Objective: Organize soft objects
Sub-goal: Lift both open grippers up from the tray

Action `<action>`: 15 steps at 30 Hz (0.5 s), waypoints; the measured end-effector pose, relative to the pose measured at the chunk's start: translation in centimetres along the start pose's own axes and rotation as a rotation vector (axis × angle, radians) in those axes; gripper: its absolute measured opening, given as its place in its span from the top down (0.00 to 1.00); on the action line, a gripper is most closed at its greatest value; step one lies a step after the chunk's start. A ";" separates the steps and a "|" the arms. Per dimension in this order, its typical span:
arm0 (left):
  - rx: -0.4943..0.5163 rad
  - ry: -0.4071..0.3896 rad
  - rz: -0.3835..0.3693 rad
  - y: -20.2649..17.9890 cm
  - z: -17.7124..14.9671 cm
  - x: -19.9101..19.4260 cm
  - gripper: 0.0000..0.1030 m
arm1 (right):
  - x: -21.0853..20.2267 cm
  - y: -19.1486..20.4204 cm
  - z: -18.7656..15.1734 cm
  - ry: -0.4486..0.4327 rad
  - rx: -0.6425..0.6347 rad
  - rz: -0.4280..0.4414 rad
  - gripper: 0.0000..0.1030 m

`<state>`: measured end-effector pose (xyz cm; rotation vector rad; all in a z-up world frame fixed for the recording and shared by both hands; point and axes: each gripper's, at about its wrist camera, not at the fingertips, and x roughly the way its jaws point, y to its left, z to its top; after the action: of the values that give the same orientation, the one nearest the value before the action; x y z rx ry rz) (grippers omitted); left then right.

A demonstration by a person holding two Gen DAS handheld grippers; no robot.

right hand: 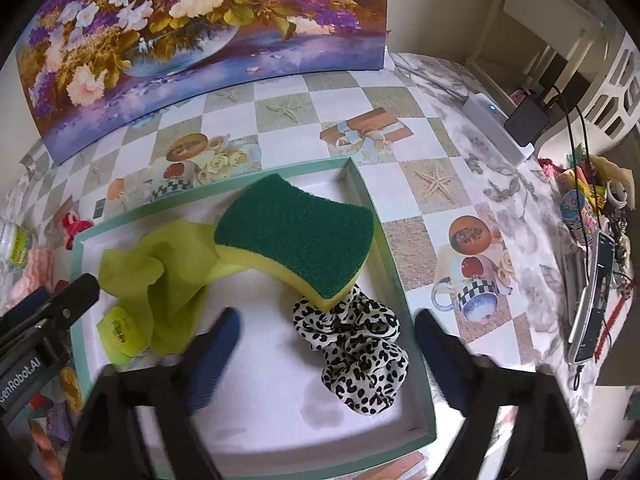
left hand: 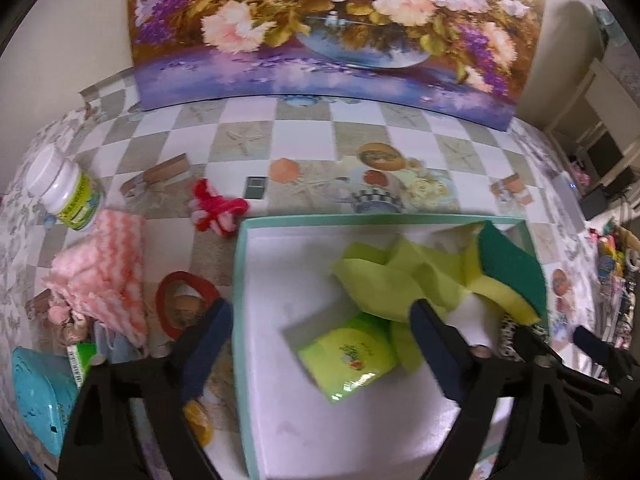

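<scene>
A teal-rimmed white box [left hand: 240, 280] [right hand: 384, 224] holds a green-and-yellow sponge [left hand: 508, 272] [right hand: 296, 240], a lime cloth [left hand: 392, 276] [right hand: 168, 280], a lime packet [left hand: 348, 356] [right hand: 120, 330] and a leopard-print scrunchie [right hand: 360, 352]. My left gripper [left hand: 320, 344] is open above the box's left part, empty. My right gripper [right hand: 326, 352] is open over the scrunchie, empty; it also shows in the left wrist view [left hand: 560, 344]. A pink knitted cloth [left hand: 104, 268] and a red-and-pink yarn piece [left hand: 214, 208] lie on the table left of the box.
A white jar [left hand: 66, 190], a red ring [left hand: 184, 300], a turquoise object [left hand: 36, 392] and small clutter sit at the left. A floral painting [left hand: 328, 28] stands behind. A white power strip with a black adapter [right hand: 504, 120] and cluttered items [right hand: 592, 216] are at the right.
</scene>
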<state>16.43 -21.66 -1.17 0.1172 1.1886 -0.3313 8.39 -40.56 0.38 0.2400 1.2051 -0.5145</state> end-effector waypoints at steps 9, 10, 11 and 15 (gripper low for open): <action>-0.015 0.030 0.039 1.4 -0.1 1.0 0.05 | 0.0 0.3 -0.1 0.010 -0.011 -0.010 0.00; -0.011 0.032 0.041 1.4 -0.1 1.0 0.05 | 0.0 0.3 -0.1 0.015 -0.010 -0.012 0.00; -0.006 0.034 0.041 1.3 -0.1 1.0 0.05 | 0.0 0.2 -0.1 0.021 -0.008 -0.015 0.00; 0.019 0.049 0.034 1.1 -0.1 0.9 0.05 | -0.1 0.0 -0.3 0.039 0.008 -0.015 0.00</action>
<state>16.94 -20.74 -2.14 0.1625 1.2308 -0.3114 8.12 -40.46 0.39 0.2488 1.2441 -0.5296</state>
